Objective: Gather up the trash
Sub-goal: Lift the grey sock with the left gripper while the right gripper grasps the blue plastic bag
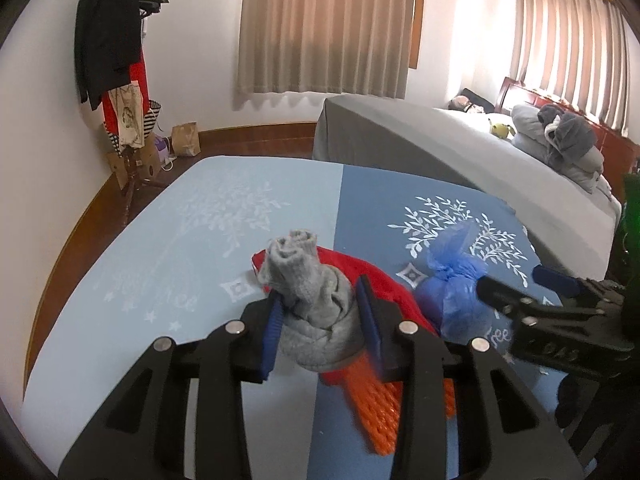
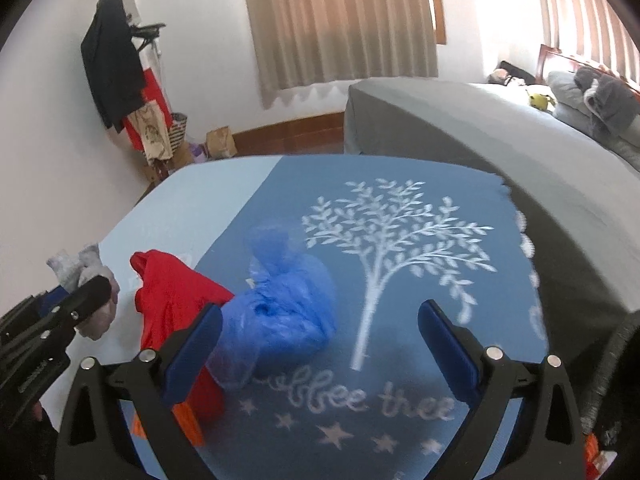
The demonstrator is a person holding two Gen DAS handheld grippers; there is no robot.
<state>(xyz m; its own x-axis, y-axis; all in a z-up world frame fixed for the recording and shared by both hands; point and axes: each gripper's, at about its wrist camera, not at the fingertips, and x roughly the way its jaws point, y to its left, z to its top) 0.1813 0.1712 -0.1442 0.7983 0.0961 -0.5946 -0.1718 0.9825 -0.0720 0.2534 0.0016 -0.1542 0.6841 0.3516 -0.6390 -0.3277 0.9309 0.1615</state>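
My left gripper (image 1: pixel 320 312) is shut on a rolled grey sock (image 1: pixel 312 300), held just above a red cloth (image 1: pixel 380 280) and an orange foam net (image 1: pixel 384 412). These lie on a two-tone blue mat (image 1: pixel 200 240) printed with white trees. A knotted blue plastic bag (image 2: pixel 280 312) sits on the dark half of the mat, right of the red cloth (image 2: pixel 176 296). My right gripper (image 2: pixel 320 314) is open, its left fingertip beside the bag and its right one over bare mat. The right gripper (image 1: pixel 520 284) also shows in the left wrist view, beside the bag (image 1: pixel 452 280).
A grey-covered bed (image 1: pixel 440 148) with pillows runs along the mat's right side. A coat stand (image 1: pixel 116 60) with dark and red clothes, bags and a brown paper bag (image 1: pixel 186 140) stand by the far-left wall. Curtained windows (image 1: pixel 328 28) are behind.
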